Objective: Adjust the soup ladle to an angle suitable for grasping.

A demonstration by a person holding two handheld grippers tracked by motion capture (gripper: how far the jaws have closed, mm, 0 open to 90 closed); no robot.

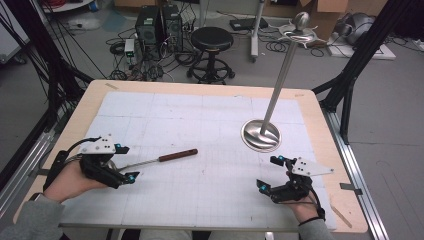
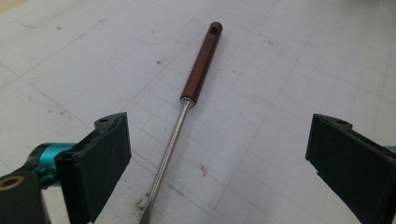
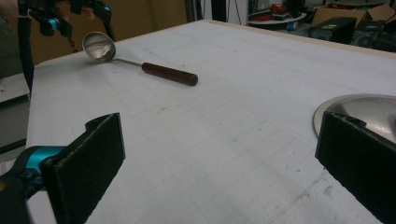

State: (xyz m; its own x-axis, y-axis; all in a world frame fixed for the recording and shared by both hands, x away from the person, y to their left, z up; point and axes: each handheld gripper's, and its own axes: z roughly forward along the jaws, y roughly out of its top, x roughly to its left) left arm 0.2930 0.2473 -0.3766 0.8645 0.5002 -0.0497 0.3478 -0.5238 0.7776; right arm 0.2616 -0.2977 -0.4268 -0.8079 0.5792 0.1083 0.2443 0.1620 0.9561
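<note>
White gridded matting covers the desk [image 1: 345,220], where the ladle [image 1: 170,157] lies flat with its thin shaft running between the left gripper's [image 1: 124,163] wide jaws, while the right gripper [image 1: 268,172] hovers wide-jawed beside the stand's round base [image 1: 260,135].

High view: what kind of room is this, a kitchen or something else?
Probably a lab or workshop, not a kitchen: computer towers and tangled cables sit on the floor, cardboard boxes are stacked behind, and the table carries a gridded mat.

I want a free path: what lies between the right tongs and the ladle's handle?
Nothing: in the right gripper view, bare white mat stretches from the right tongs to the ladle.
</note>
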